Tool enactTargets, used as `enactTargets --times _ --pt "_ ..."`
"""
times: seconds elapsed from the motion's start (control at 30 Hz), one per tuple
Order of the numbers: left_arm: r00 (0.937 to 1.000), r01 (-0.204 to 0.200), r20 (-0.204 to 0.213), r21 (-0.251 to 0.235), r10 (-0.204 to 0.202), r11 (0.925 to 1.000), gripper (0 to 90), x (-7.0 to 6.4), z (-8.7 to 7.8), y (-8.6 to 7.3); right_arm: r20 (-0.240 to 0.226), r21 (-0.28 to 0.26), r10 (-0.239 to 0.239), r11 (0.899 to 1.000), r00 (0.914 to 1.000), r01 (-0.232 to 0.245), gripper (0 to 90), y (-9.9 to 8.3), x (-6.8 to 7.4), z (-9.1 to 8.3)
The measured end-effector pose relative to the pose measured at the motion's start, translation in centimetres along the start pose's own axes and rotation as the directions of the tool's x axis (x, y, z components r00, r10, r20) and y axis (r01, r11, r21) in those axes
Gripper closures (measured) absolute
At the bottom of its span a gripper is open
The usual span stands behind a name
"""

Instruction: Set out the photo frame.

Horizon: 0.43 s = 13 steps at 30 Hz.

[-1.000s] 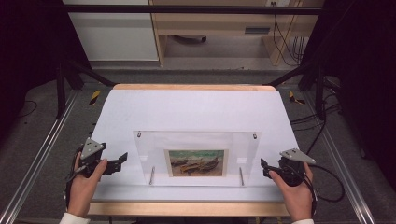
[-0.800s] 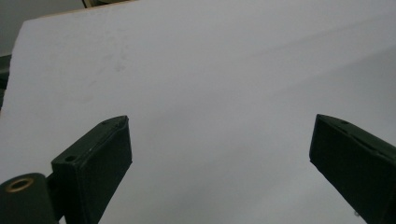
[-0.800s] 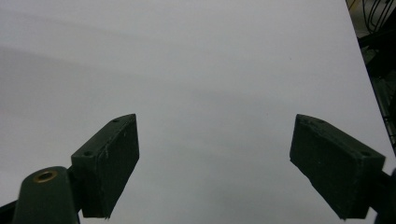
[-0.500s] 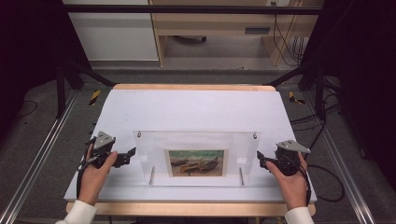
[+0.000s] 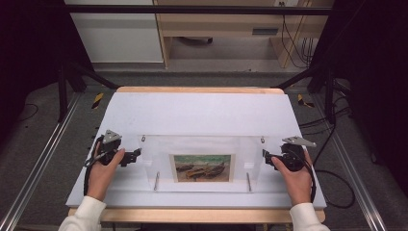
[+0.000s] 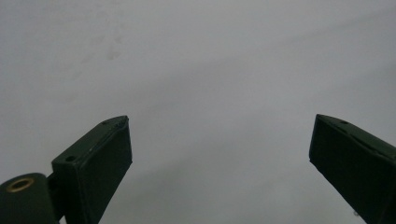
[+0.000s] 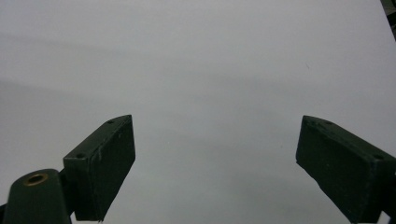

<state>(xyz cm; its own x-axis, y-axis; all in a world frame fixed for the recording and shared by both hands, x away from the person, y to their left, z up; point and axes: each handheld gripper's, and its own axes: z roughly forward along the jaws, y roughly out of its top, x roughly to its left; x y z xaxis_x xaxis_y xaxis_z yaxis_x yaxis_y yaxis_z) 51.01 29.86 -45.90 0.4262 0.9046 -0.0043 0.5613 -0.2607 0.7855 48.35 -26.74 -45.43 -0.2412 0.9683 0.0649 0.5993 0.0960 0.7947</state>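
A white table (image 5: 202,113) is carrying a clear plastic frame (image 5: 202,144) that is lying flat at its near middle, with a small painting of boats (image 5: 202,168) sitting inside it. The left gripper (image 5: 136,154) is hovering just beside the frame's left edge, its jaws standing wide apart over bare white surface. The right gripper (image 5: 265,155) is hovering just beside the right edge, jaws likewise spread and holding nothing.
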Motion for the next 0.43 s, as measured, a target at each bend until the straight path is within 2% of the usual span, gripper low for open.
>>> enactTargets --times 0.03,0.1,0.2,0.3,0.43 --pt "0.9999 -0.007 -0.014 0.016 0.007 0.9998 5.6 0.2 0.2 0.0 0.000 0.007 0.003 1.000 1.0000 -0.003 11.9 0.1 0.0 0.2" --pt "0.9999 0.006 -0.012 0.025 -0.006 0.9997 5.7 0.6 0.4 -0.1 0.001 0.011 0.006 1.000 1.0000 -0.006 11.6 0.3 0.0 0.7" --pt "0.9995 0.026 -0.021 0.021 -0.025 0.9994 5.9 1.0 0.4 -0.3 0.019 0.034 0.011 0.999 0.9997 -0.012 12.0 0.3 0.0 1.5" --pt "0.9989 0.008 -0.046 0.017 -0.008 0.9998 6.1 1.2 0.0 -0.6 0.032 0.051 -0.013 0.999 0.9994 0.011 11.7 0.0 0.0 2.0" --pt "0.9980 -0.006 -0.063 0.007 0.007 1.0000 6.9 1.0 -0.1 -0.8 0.030 0.044 -0.013 0.999 0.9995 0.012 11.3 -0.2 0.0 1.8"
